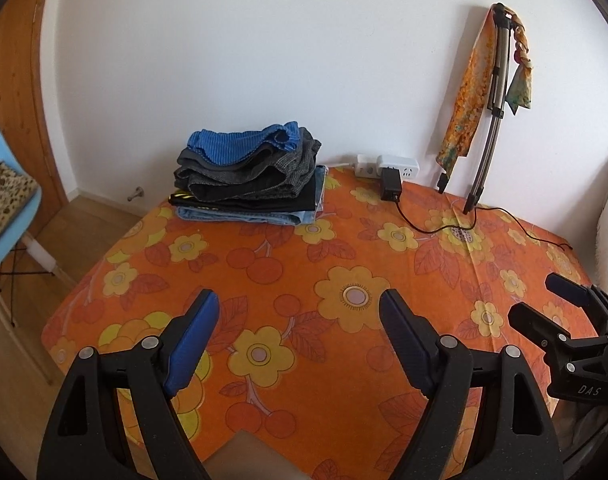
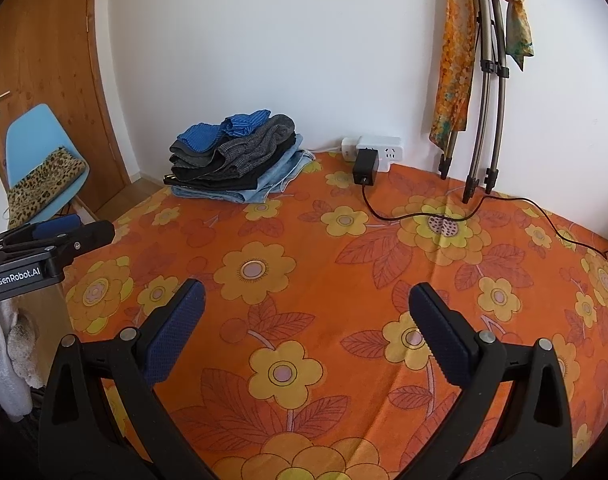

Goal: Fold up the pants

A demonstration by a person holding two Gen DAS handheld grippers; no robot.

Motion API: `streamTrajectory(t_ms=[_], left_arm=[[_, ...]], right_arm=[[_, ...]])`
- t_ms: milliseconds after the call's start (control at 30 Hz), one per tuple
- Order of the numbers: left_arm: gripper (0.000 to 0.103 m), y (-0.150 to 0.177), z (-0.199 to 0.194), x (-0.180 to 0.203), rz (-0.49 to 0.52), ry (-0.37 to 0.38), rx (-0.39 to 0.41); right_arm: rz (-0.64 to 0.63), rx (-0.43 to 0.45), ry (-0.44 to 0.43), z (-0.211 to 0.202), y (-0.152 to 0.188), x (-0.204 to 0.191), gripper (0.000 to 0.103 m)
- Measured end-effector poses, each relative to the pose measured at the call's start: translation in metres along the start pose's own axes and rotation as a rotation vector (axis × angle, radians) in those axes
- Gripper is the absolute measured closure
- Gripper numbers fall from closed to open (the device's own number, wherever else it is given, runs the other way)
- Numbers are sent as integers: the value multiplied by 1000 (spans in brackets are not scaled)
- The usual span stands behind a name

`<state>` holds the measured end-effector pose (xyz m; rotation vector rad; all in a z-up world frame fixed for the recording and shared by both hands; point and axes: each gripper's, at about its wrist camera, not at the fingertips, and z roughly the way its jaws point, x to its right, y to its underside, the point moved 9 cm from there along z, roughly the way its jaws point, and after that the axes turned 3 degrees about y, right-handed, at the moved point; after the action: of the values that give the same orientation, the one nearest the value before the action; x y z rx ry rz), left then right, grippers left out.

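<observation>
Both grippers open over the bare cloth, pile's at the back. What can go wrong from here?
1. The clothes pile is stacked unevenly at the table's far edge; pulling one pair out may topple the rest.
2. The black cable trails loose across the tablecloth; spread pants or a hand-held gripper could snag it.
3. The tripod leans on the wall nearby; a tugged cable might tip it.

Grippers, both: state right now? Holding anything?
Left gripper: open, nothing between the jaws, over the floral tablecloth.
Right gripper: open, nothing held.
</observation>
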<state>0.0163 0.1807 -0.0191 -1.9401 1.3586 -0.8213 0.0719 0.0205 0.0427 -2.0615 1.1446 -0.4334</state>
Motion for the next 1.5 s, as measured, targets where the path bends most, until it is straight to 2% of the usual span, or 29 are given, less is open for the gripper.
streamTrajectory(t_ms=[1500], left_arm=[[21, -2, -3, 0, 11, -8, 13]], right_arm=[[-6, -8, -3, 1, 3, -2, 0]])
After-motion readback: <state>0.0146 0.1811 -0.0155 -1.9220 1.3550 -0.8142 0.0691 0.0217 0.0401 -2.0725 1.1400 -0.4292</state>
